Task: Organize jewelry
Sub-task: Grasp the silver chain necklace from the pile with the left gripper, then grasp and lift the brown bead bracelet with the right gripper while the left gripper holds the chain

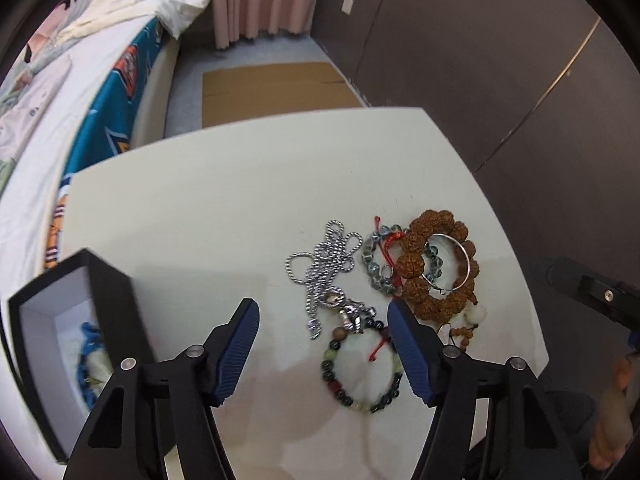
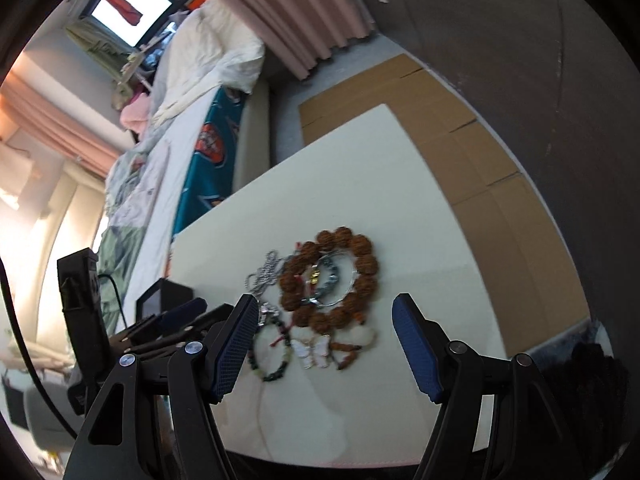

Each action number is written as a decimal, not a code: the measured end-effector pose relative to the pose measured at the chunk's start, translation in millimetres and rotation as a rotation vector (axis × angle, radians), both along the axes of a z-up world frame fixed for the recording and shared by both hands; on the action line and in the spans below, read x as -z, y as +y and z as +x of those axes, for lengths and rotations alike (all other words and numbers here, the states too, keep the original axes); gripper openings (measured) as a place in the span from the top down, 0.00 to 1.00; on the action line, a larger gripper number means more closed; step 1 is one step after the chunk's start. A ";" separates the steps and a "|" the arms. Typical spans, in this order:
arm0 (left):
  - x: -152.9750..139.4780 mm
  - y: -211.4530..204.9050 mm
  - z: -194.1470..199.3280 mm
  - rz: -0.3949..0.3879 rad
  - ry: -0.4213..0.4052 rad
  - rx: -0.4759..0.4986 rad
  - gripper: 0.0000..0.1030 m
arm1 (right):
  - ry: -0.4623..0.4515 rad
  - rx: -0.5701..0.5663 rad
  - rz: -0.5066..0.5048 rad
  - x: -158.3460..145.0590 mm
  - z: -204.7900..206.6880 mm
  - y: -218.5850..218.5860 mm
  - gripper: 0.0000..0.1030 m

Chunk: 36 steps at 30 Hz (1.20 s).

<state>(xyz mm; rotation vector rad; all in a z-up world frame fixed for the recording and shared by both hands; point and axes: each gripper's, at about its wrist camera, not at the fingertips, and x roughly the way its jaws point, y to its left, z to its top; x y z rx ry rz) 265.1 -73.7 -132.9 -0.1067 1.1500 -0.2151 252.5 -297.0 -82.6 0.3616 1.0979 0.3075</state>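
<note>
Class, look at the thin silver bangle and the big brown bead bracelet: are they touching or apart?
Touching. The left wrist view shows the silver bangle lying across the brown bead bracelet, its rim resting on the beads with no gap.

text: none legible | labels: none | brands: none | numbers: none

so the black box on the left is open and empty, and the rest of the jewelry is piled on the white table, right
Not quite: the black box is open but not empty. The left wrist view shows a blue beaded piece already lying inside it. The rest of the jewelry is indeed piled on the white table.
</note>
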 end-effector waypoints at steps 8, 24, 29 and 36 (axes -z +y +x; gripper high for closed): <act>28.3 -14.5 16.3 0.027 0.077 -0.020 0.55 | 0.023 0.013 0.026 7.0 2.0 -12.1 0.32; 5.8 6.9 8.9 -0.030 0.011 -0.060 0.86 | 0.067 -0.051 0.109 16.1 1.5 -3.2 0.34; -11.4 14.0 -3.7 -0.053 -0.033 -0.052 0.86 | 0.074 -0.077 0.078 22.2 2.2 5.9 0.44; -30.2 36.0 -14.3 -0.088 -0.065 -0.077 0.86 | 0.068 -0.118 0.123 28.5 11.4 25.3 0.66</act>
